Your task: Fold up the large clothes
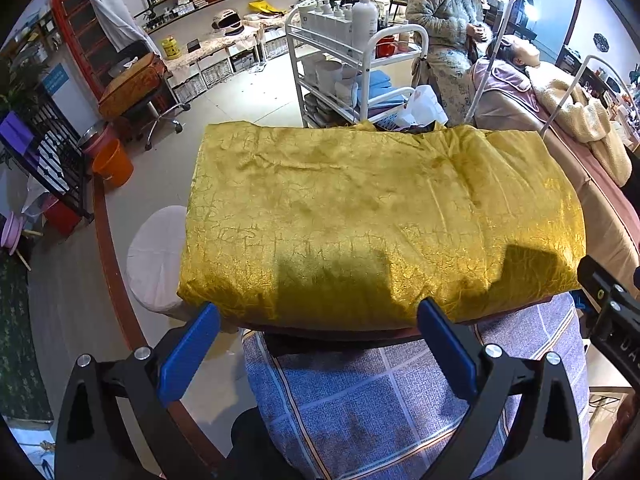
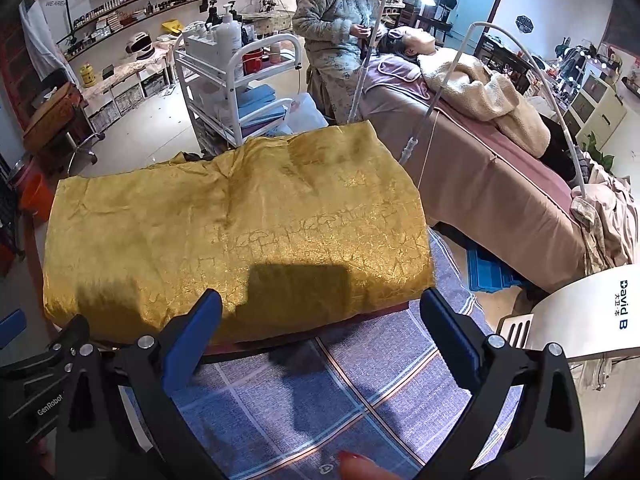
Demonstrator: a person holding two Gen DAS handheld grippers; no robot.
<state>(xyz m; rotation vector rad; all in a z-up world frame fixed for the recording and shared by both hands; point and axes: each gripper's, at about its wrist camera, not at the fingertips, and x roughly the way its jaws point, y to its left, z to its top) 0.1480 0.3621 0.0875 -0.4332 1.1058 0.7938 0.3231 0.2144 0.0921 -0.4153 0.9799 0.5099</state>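
Gold garment (image 1: 380, 216) is laid as a folded rectangle on blue checked cloth (image 1: 360, 400). Left gripper (image 1: 318, 320) & right gripper (image 2: 322, 308) are held spread, empty, at near edge. Fold judged nearly done; near edge to be gripped next

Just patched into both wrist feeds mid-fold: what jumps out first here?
The shiny gold quilted cover, folded into a thick rectangle, fills the middle of both views on a blue checked cloth. Both the left gripper and right gripper hang open just short of its near edge, holding nothing. Behind it, a white trolley stands beside a masked person tending someone lying on a salon bed.
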